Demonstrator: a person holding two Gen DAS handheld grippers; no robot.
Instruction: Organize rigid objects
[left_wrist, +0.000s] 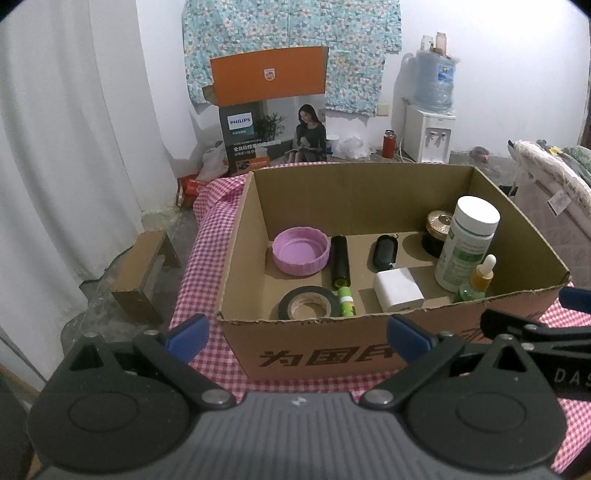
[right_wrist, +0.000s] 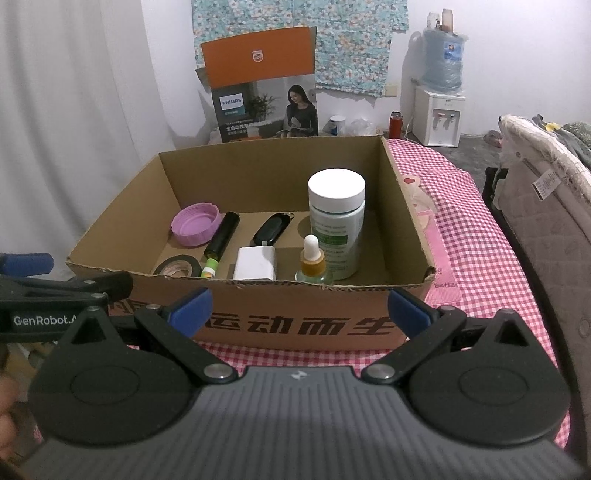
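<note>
The brown corrugated cardboard box (right_wrist: 314, 325) looks matt, its cut rim ragged. Inside, a white-capped plastic bottle (right_wrist: 337, 225) shines slightly, the black tape roll (left_wrist: 306, 303) is dull. Red-checked cloth (right_wrist: 480, 236) lies beneath.

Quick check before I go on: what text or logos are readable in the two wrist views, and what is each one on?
"PHILIPS": orange-topped carton by the far wall; smaller print below, unreadable.
"为国民": near wall of the cardboard box, left wrist view.
"运动而生": same wall, right wrist view.
"GenRobot.A", cut off: left gripper.
"DAS", cut off: right gripper.
White-capped bottle: label blurred.
Water jug: sticker too small.
</note>
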